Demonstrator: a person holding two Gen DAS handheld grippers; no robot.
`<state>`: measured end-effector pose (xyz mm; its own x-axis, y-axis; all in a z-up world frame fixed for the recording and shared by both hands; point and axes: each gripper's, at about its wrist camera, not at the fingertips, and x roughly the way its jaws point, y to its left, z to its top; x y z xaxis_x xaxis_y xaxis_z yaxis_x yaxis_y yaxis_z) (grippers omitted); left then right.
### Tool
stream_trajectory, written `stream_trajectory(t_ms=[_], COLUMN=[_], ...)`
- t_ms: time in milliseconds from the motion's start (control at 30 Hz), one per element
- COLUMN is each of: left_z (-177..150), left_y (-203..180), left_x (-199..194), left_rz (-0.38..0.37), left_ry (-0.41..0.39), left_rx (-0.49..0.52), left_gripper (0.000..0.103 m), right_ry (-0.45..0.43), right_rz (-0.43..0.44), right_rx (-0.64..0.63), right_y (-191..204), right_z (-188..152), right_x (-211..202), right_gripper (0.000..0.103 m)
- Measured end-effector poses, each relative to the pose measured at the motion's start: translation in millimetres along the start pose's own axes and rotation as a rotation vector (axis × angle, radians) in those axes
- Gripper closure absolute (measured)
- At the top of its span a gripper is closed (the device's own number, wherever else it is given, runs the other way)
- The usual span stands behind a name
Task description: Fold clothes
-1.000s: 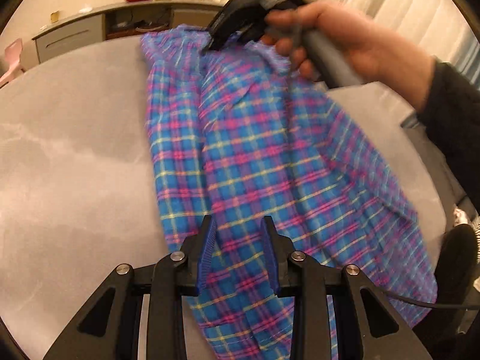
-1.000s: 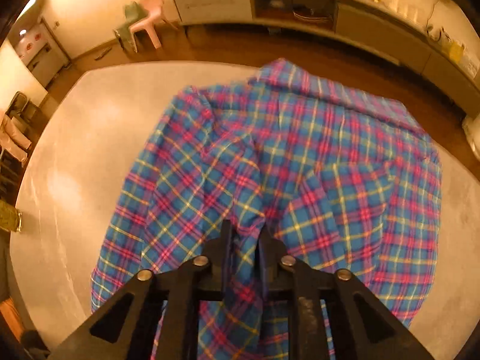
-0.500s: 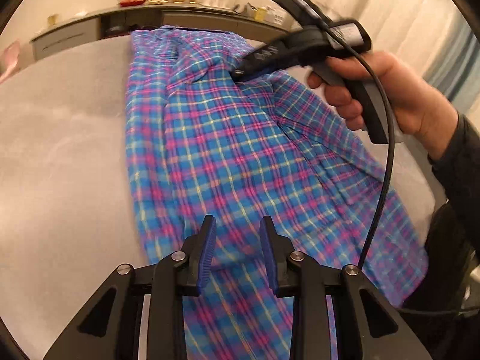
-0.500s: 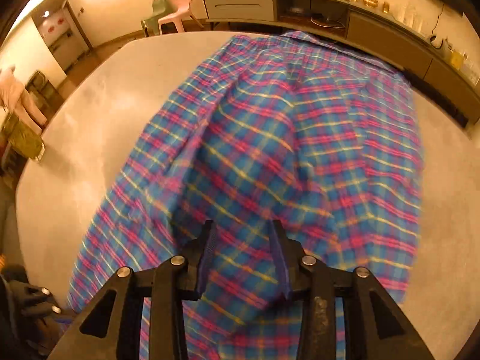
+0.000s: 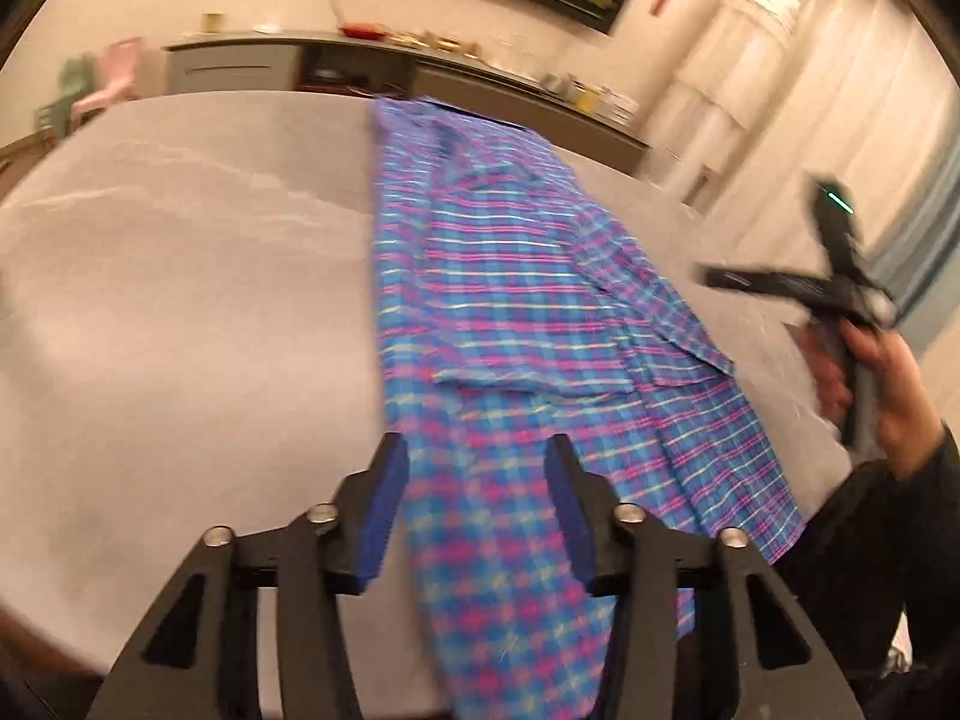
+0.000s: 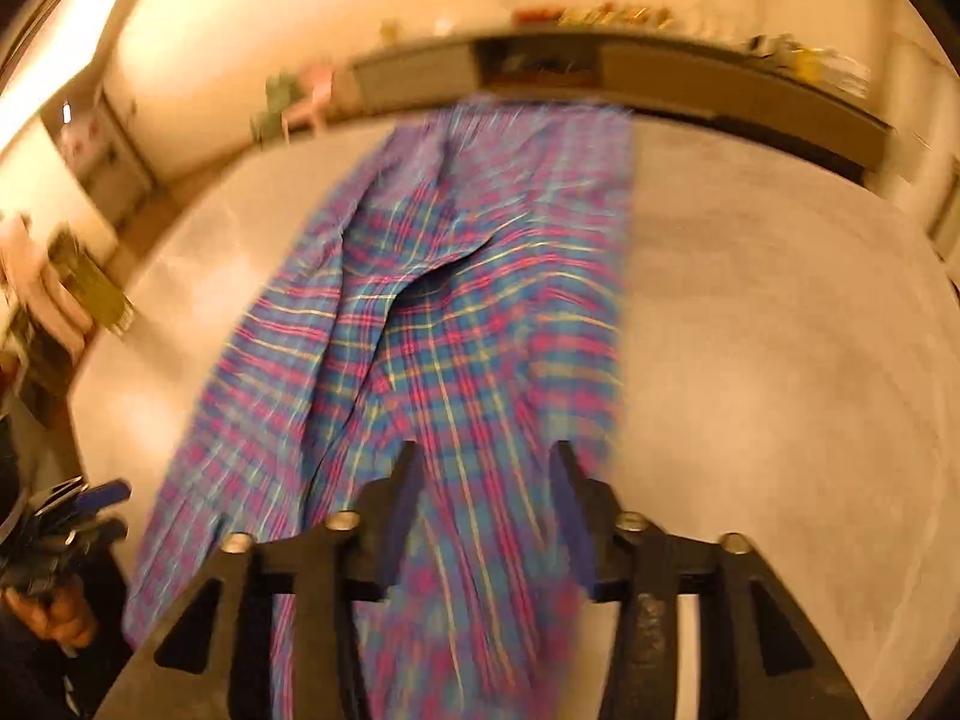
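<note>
Plaid shirt (image 5: 516, 324) in blue, pink and yellow spread lengthwise down the round grey table (image 5: 180, 300), far end at the table's back edge, near end draped over the front edge under both cameras. Folded in from the sides into a long strip, with one flap overlapping along its right half in the left wrist view and a dark crease running down the middle in the right wrist view (image 6: 456, 324). Left claw (image 5: 477, 498) spread, jaws just opened wider, blue pads standing clear on either side of the cloth hanging below, nothing pinched. Right claw (image 6: 483, 510) likewise spread, jaws just opened, shirt fabric showing between the pads but not gripped. Seen from the left wrist, right claw (image 5: 714, 277) off to the right of the shirt, above bare table, held by a hand (image 5: 870, 384) in a dark sleeve. Seen from the right wrist, left claw (image 6: 102, 495) at the lower left, beside the shirt's edge, blurred. Behind the table, a long sideboard (image 5: 240, 66) with small items on top, pale curtains (image 5: 780, 90) at right, pink chair (image 5: 111, 93) at left.
</note>
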<state>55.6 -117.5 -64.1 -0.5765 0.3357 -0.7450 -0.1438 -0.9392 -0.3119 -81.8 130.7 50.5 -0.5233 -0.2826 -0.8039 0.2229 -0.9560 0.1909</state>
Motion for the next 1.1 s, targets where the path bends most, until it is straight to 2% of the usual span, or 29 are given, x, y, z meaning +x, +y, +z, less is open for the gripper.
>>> stream_trajectory(t_ms=[167, 300, 367, 400, 433, 467, 533, 600, 633, 700, 767, 800, 900, 933, 967, 1000, 1067, 1100], left_z=[-24.7, -43.6, -51.0, -54.6, -55.0, -54.1, -52.0, -28.7, -3.5, 50.9, 105.3, 137.8, 210.9, 215.4, 216.7, 218.0, 203.7, 195.9], left_y=[-0.4, -15.7, -23.2, -26.9, -28.5, -29.2, -30.6, -31.7, -29.1, -22.9, -16.7, -11.5, 11.4, 15.1, 18.1, 21.1, 27.4, 30.6], left_x=[3.2, 13.6, 15.1, 15.9, 15.9, 13.7, 8.6, 0.9, 0.6, 0.9, 1.3, 10.3, 74.5, 84.6, 92.8, 101.0, 92.4, 87.2], left_rz=[0.007, 0.023, 0.033, 0.038, 0.037, 0.012, -0.045, -0.158, -0.187, -0.235, -0.283, -0.272, -0.215, -0.2, -0.185, -0.17, -0.15, -0.141], left_ry=[0.079, 0.123, 0.12, 0.118, 0.118, 0.12, 0.126, 0.12, 0.097, 0.044, -0.009, -0.036, 0.0, 0.011, 0.02, 0.03, -0.024, -0.054], left_rx=[-0.012, 0.019, 0.053, 0.07, 0.08, 0.082, 0.084, 0.042, 0.012, -0.049, -0.11, -0.139, -0.227, -0.234, -0.237, -0.24, -0.215, -0.201], left_gripper=[0.051, 0.051, 0.057, 0.068, 0.095, 0.098, 0.101, 0.102, 0.102, 0.102, 0.102, 0.102, 0.096, 0.095, 0.091, 0.086, 0.071, 0.067], right_ry=[0.061, 0.113, 0.119, 0.119, 0.123, 0.123, 0.126, 0.116, 0.099, 0.022, -0.047, -0.077, -0.09, -0.079, -0.068, -0.055, -0.078, -0.105], right_rz=[0.006, -0.017, -0.068, -0.094, -0.107, -0.093, -0.078, -0.033, 0.008, 0.114, 0.166, 0.186, 0.203, 0.211, 0.21, 0.182, 0.166, 0.184], right_rx=[0.089, 0.04, -0.035, -0.076, -0.104, -0.119, -0.156, -0.168, -0.157, -0.097, -0.014, 0.031, 0.194, 0.249, 0.294, 0.312, 0.316, 0.302], right_y=[-13.9, 12.9, 25.9, 30.7, 35.3, 39.8, 45.9, 47.9, 45.7, 28.6, 1.1, -13.8, -67.1, -84.6, -99.5, -106.8, -114.3, -113.9], right_z=[-79.8, -132.8, -153.2, -162.2, -165.5, -165.6, -165.8, -155.8, -144.3, -98.5, -45.1, -18.5, 47.2, 63.3, 76.0, 78.7, 74.1, 64.7], right_x=[-30.2, -39.9, -38.3, -39.5, -40.0, -40.0, -43.7, -51.0, -57.3, -79.5, -86.2, -86.5, -48.4, -29.9, -13.4, -2.5, 2.8, -1.1], right_gripper=[0.046, 0.046, 0.046, 0.046, 0.056, 0.083, 0.095, 0.097, 0.097, 0.098, 0.098, 0.098, 0.095, 0.086, 0.065, 0.055, 0.051, 0.051])
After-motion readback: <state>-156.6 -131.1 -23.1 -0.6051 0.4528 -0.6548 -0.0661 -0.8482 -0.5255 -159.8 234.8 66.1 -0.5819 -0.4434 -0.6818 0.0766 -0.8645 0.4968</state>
